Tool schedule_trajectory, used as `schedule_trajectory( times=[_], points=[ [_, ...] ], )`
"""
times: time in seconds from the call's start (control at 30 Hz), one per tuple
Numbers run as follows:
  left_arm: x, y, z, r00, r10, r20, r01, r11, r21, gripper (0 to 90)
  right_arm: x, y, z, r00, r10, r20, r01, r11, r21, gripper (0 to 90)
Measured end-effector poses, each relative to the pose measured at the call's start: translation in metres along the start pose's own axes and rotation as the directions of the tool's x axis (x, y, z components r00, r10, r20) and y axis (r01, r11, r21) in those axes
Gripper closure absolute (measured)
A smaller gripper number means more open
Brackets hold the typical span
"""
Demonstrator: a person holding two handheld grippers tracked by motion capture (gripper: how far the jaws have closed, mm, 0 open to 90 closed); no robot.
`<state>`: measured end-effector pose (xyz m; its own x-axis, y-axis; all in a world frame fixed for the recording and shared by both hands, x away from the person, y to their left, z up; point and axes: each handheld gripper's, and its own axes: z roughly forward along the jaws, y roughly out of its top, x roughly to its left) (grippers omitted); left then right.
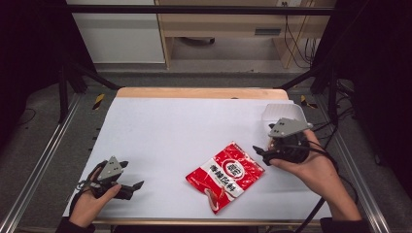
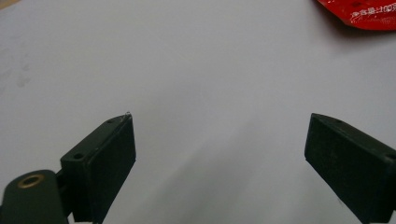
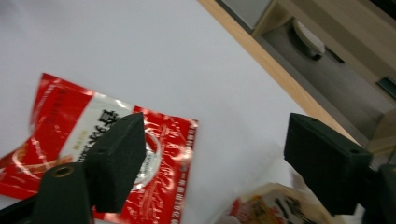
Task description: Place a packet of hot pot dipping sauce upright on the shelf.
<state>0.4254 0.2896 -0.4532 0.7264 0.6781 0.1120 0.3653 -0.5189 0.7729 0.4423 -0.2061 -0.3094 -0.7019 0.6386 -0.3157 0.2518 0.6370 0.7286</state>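
Note:
A red and white snack bag (image 1: pixel 226 175) lies flat on the white table sheet (image 1: pixel 184 126), right of centre near the front. My right gripper (image 1: pixel 260 152) hovers just right of the bag's upper corner, jaws open and pointing left, nothing between them. In the right gripper view the bag (image 3: pixel 60 140) lies beyond the left jaw, and the right gripper (image 3: pixel 217 135) stands wide over bare sheet. My left gripper (image 1: pixel 137 188) rests at the front left, open and empty. The left gripper view has the left gripper (image 2: pixel 222 126) over blank sheet, with the bag's edge (image 2: pixel 364 14) at the top right.
A clear plastic tub (image 1: pixel 284 114) stands at the back right, just behind the right gripper. Another printed packet (image 3: pixel 268 207) peeks in at the bottom of the right gripper view. The wooden table edge (image 1: pixel 194 93) runs along the back, with a cabinet beyond it.

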Motion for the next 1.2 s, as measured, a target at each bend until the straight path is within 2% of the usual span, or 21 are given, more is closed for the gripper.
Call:
schedule_trajectory(
  times=[0.07, 0.1, 0.23, 0.33, 0.43, 0.57, 0.73, 0.93, 1.03, 1.2],
  points=[
    [-0.001, 0.000, 0.000, 0.9999, 0.011, 0.001, -0.011, 0.9999, 0.007, 8.6, 0.010, 0.003, 0.004, 0.9997, -0.014, -0.019, 0.014, 0.9999, -0.004, 24.0],
    [-0.001, 0.000, 0.000, 0.9999, 0.012, 0.000, -0.012, 0.9999, 0.009, 8.6, 0.015, 0.003, 0.006, 0.9999, -0.010, -0.012, 0.010, 0.9999, -0.006, 23.9],
    [-0.001, 0.000, 0.000, 1.0000, 0.008, 0.003, -0.008, 1.0000, 0.005, 8.1, 0.033, 0.005, 0.018, 0.9995, 0.026, -0.019, -0.027, 0.9996, -0.013, 24.0],
    [-0.001, 0.000, -0.001, 1.0000, 0.002, -0.001, -0.002, 1.0000, 0.005, 7.5, 0.045, 0.002, 0.030, 0.9985, 0.048, -0.027, -0.047, 0.9989, 0.007, 23.5],
    [0.000, 0.000, 0.000, 1.0000, 0.000, -0.002, 0.000, 1.0000, 0.006, 7.4, 0.054, -0.004, 0.040, 0.9972, 0.073, -0.016, -0.072, 0.9973, 0.009, 24.3],
    [0.000, 0.000, 0.000, 1.0000, -0.001, -0.005, 0.001, 1.0000, 0.006, 7.1, 0.062, -0.011, 0.051, 0.9937, 0.112, -0.008, -0.112, 0.9937, 0.006, 23.1],
    [0.000, 0.000, -0.001, 1.0000, -0.004, -0.005, 0.004, 1.0000, 0.003, 7.0, 0.073, -0.017, 0.056, 0.9914, 0.130, 0.015, -0.130, 0.9912, 0.024, 25.1],
    [0.000, 0.000, -0.001, 1.0000, -0.003, -0.004, 0.003, 1.0000, 0.000, 7.0, 0.088, -0.039, 0.066, 0.9868, 0.159, 0.030, -0.160, 0.9865, 0.034, 21.4],
    [0.000, 0.000, -0.001, 1.0000, -0.003, -0.002, 0.003, 1.0000, 0.001, 7.0, 0.090, -0.048, 0.070, 0.9837, 0.175, 0.043, -0.177, 0.9829, 0.051, 20.6],
    [-0.001, 0.000, 0.000, 1.0000, 0.000, -0.002, 0.000, 1.0000, 0.002, 7.0, 0.089, -0.058, 0.069, 0.9788, 0.198, 0.053, -0.200, 0.9790, 0.040, 19.0]
  ],
)
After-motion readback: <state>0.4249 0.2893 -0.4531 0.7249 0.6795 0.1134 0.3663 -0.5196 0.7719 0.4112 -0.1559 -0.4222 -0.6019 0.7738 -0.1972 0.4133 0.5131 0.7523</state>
